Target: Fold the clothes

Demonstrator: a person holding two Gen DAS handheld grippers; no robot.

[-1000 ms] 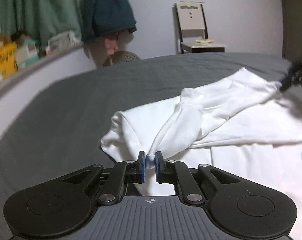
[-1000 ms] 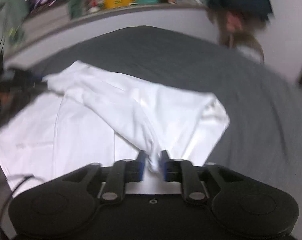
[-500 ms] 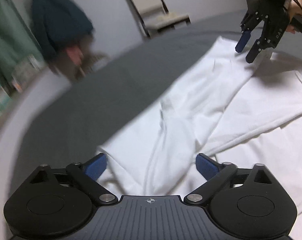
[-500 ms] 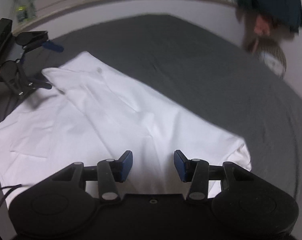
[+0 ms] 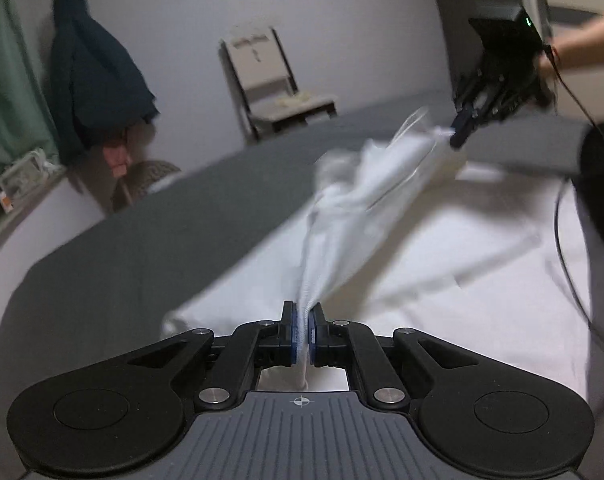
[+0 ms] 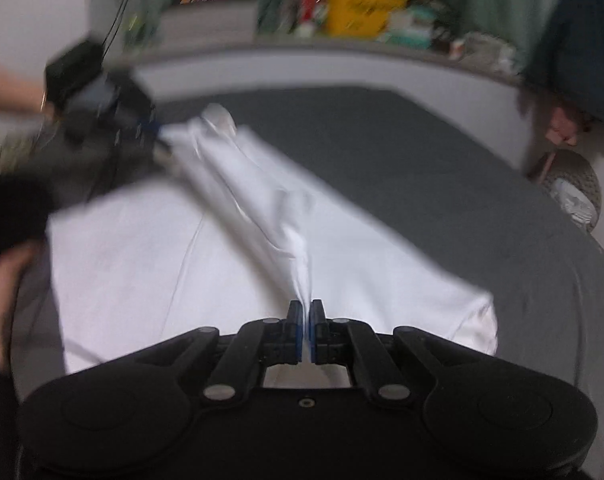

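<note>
Changing now: both pairs of tongs, having just been closing, are being pinched onto cloth that lay loose between open pads half a second ago.
Left tongs (image 5: 301, 334): being held closed on a gathered ridge of the white garment (image 5: 441, 248).
Right tongs (image 6: 305, 330): being clamped tight on the opposite end of the same ridge.
Meaning for task: a fold is judged as being started, the pinched strip being lifted between both grips.
Garment position: being spread on the grey bed (image 5: 142, 240), mostly flat.
Garment look: being blurred; white, soft, creased along the raised strip.
</note>
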